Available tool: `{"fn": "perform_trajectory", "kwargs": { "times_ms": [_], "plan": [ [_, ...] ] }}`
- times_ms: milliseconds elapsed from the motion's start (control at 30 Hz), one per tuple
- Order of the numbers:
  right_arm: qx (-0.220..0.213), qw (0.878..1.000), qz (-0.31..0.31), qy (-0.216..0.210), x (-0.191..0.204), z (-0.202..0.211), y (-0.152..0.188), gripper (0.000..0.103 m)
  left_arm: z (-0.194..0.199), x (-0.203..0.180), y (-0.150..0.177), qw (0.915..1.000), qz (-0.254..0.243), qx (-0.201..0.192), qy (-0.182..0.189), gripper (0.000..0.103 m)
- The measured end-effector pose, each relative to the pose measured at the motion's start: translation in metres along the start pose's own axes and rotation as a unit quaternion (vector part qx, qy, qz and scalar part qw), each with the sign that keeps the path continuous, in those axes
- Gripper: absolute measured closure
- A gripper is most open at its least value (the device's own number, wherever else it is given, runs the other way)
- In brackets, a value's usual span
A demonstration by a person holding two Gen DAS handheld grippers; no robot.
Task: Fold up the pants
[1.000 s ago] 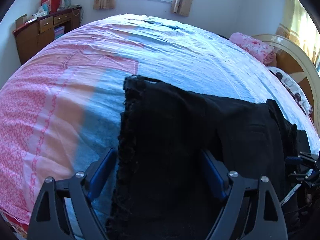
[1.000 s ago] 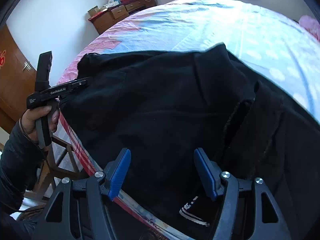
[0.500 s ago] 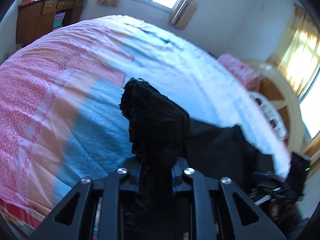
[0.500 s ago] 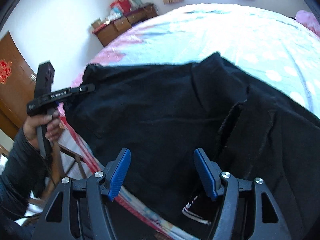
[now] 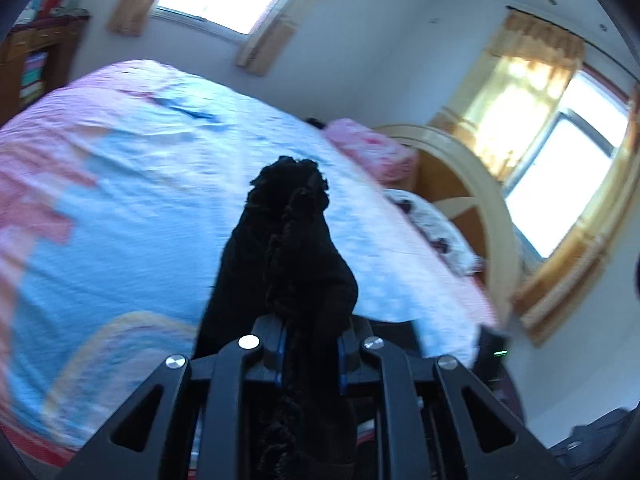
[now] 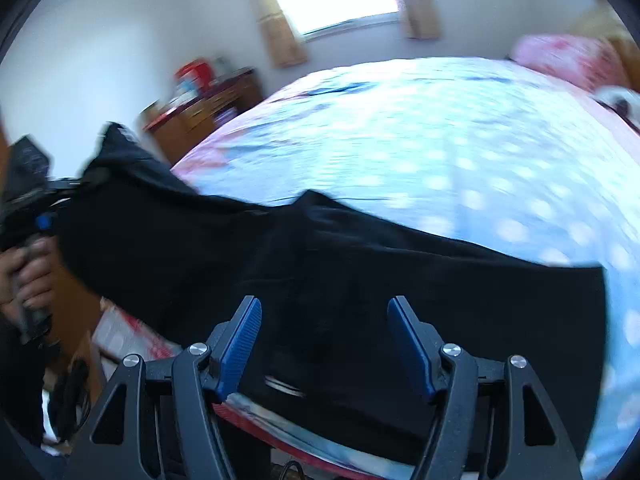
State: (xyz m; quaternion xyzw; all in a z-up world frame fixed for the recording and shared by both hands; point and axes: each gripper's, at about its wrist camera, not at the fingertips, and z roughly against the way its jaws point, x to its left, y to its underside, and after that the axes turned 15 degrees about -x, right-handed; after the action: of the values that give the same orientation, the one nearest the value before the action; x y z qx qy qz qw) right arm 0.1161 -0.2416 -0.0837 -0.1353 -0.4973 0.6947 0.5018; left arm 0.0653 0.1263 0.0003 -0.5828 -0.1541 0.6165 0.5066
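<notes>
Black pants (image 6: 360,260) lie across the near edge of the bed (image 6: 440,140), their left end lifted off it. In the left wrist view a bunched fold of the pants (image 5: 288,240) sticks up between the jaws of my left gripper (image 5: 310,332). These jaws are still closing and pinch the cloth. The right wrist view shows that left gripper (image 6: 48,200) at the far left, held by a hand (image 6: 28,272), with the cloth hanging from it. My right gripper (image 6: 324,336) hovers open over the middle of the pants, its blue pads (image 6: 240,340) well apart and off the cloth.
The bed (image 5: 120,200) carries a blue and pink quilt. A pink pillow (image 5: 368,148) and a curved wooden headboard (image 5: 480,184) stand at its far right. A wooden dresser (image 6: 208,108) with clutter stands by the wall at the back left.
My left gripper shut on the pants' edge and rose, pulling that end up off the bed. My right gripper stayed open and its view swung up and right along the pants.
</notes>
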Motion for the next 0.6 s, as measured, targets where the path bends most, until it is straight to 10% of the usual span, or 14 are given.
{"fn": "perform_trajectory", "kwargs": {
  "times_ms": [600],
  "plan": [
    [-0.064,0.972,-0.186,0.126,-0.147,0.074,0.011,0.036,-0.164,-0.143,0.061,0.9855,-0.052,0.134,0.09,0.085]
  ]
}}
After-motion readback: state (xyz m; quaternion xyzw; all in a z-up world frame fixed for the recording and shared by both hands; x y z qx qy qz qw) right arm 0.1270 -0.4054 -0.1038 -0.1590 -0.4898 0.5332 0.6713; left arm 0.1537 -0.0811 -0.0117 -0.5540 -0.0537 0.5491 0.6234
